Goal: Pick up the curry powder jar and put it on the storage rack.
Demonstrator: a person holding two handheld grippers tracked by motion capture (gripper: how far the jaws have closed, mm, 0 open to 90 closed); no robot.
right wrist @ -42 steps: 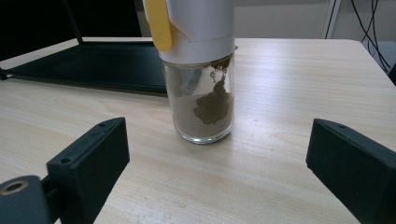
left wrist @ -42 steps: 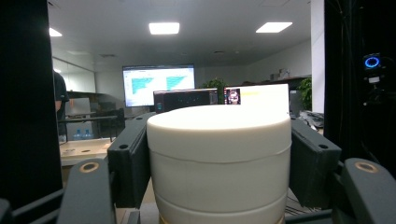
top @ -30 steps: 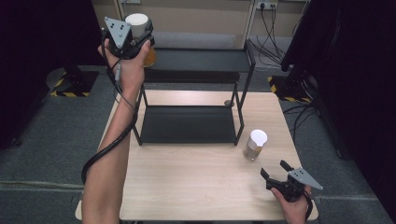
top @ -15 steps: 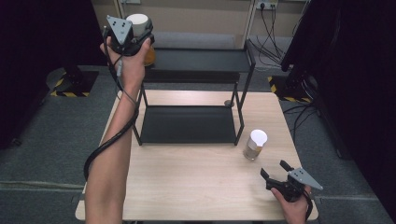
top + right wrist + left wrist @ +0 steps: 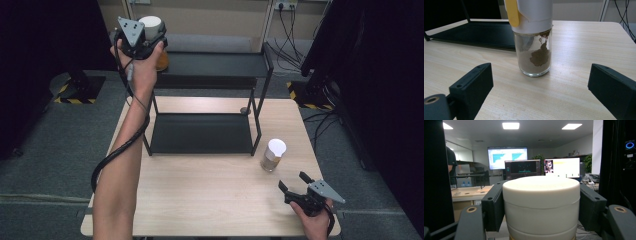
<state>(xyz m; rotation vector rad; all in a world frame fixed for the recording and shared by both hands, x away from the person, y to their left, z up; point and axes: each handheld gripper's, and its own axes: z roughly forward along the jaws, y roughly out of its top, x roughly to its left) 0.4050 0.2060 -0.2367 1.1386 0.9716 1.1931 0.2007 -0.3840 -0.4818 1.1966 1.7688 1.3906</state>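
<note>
Left gripper view has the two black fingers (image 5: 494, 205) pressed against either side of a white-lidded jar (image 5: 541, 205), pinching it by its broad cream lid; beyond it stand monitors and a wall screen across the room. In the high view the left gripper (image 5: 150, 37) holds this jar raised at the far left end of the black two-tier shelf rack (image 5: 202, 132), with an orange part of the jar showing just below the hand, beside the upper shelf. The rack takes up the far half of the counter (image 5: 200, 200), its posts and lower tray standing between the two hands. At the near right corner the right gripper (image 5: 295, 182) rests with its fingers spread wide and nothing between them, pointing at a glass jar of brown powder (image 5: 534, 50) with a white cap and yellow tab, standing upright near them on bare wood.
</note>
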